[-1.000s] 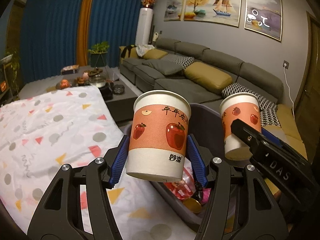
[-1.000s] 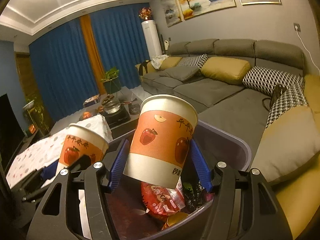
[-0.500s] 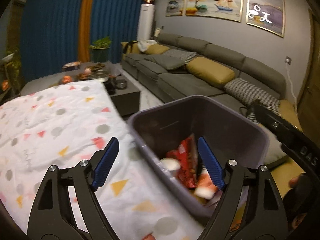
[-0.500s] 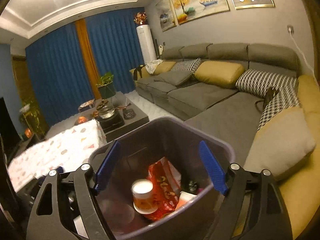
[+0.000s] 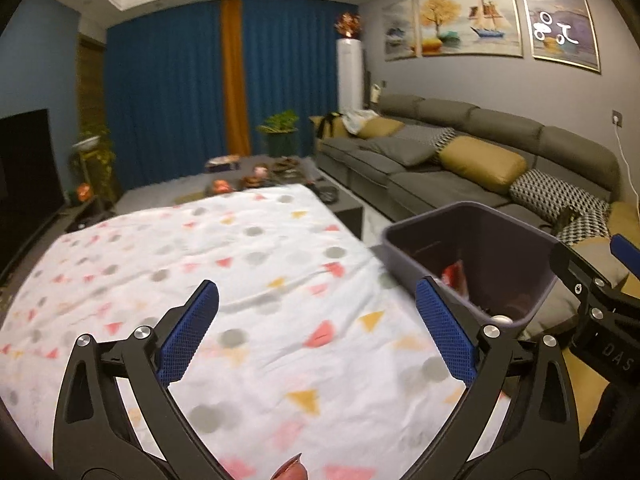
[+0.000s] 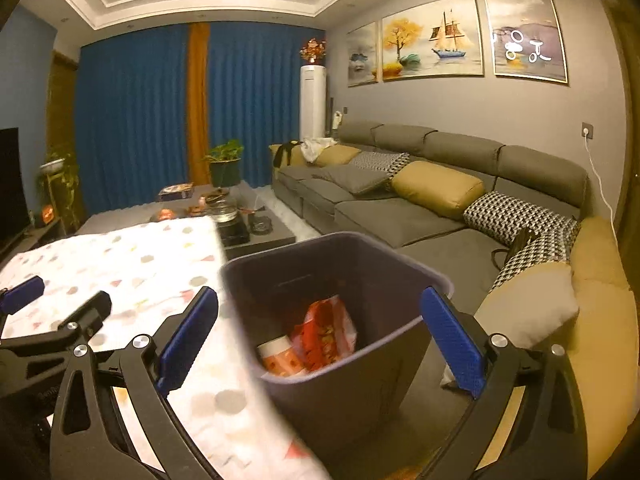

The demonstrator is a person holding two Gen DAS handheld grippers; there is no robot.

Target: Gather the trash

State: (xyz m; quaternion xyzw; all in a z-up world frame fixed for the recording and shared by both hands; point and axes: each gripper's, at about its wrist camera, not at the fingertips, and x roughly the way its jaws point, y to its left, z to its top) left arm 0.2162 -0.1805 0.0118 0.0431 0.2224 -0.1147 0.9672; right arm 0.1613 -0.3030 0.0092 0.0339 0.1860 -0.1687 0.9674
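- The left tool [image 5: 316, 332] was seen with its jaws spread apart and empty, above the patterned cloth on the desk [image 5: 248, 256].
- The right tool [image 6: 320, 332] was likewise spread and empty.
- The bin [image 6: 360, 252] was located at frame centre in the right view, nearer the right tool.
- A paper cup [image 6: 280, 358] and a red wrapper [image 6: 328, 330] were seen lying inside the bin.
- No loose trash was visible on the cloth.

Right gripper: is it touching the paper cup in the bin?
Apart. The right wrist view shows the right gripper open above the bin, the paper cup lying inside.
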